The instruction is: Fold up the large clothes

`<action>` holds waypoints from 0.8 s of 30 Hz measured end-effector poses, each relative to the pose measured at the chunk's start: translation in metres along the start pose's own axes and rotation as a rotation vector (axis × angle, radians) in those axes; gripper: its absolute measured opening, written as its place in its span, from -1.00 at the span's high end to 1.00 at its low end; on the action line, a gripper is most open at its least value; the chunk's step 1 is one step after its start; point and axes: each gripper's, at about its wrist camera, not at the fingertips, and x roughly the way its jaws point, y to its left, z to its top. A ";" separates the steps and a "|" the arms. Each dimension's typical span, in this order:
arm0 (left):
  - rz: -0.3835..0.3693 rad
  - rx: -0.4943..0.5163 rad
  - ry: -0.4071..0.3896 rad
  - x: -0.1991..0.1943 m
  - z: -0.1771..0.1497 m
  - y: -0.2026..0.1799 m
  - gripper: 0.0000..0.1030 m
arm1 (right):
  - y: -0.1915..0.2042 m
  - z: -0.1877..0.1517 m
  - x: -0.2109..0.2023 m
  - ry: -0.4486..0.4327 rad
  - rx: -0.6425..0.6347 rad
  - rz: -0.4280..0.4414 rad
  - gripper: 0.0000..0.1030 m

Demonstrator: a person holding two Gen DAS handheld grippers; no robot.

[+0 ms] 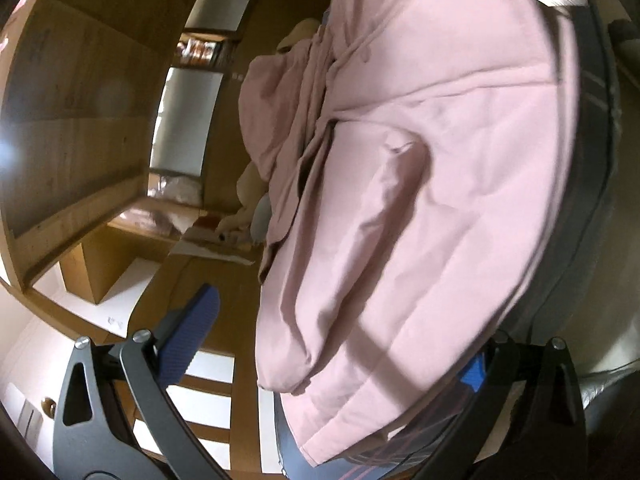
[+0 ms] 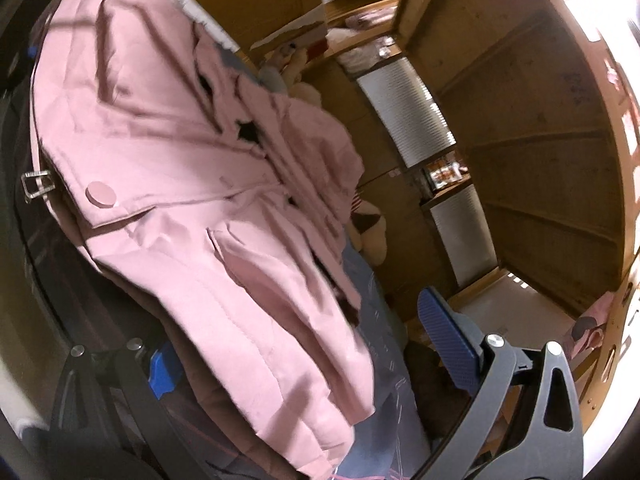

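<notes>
**Both grippers poised at the hem of a pink coat laid out for folding**

Nearest the lenses, the left gripper is standing with its jaws spread wide: one blue ribbed pad is hanging free in the air, while the other is lying partly hidden against the dark edge of the bed. The right gripper is mirroring it, jaws likewise apart, its blue ribbed pad clear of the cloth and its second finger tucked beside the dark bedding. Neither is clamping anything; the fabric is passing between the fingers without being pinched.

Between them, the large pale-pink quilted coat is lying along the grey-blue patterned bed cover, its round pink button and flap pocket facing up, a sleeve draped over the body. Farther off, the collar end is bunching into rumpled folds.

Beyond the coat, cream plush toys are sitting against the wooden bunk frame, with frosted cabinet panels behind.

Risk, as a judgement: closing on the top layer alone would probably lift only part of the thick hem, letting the loose sleeve slide and the fold skew; uneven grips by the two sides could also twist the coat toward the bed's edge.
</notes>
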 end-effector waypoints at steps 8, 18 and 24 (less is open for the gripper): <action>0.072 0.016 0.017 0.016 -0.013 0.012 -0.96 | -0.005 -0.031 0.041 0.217 -0.023 -0.022 -0.97; 0.011 -0.009 0.097 0.032 -0.042 0.019 -0.96 | -0.017 -0.049 0.051 0.269 0.018 0.047 -0.56; -0.031 -0.087 0.173 0.046 -0.058 0.034 -0.76 | -0.019 -0.048 0.053 0.290 0.041 0.077 -0.09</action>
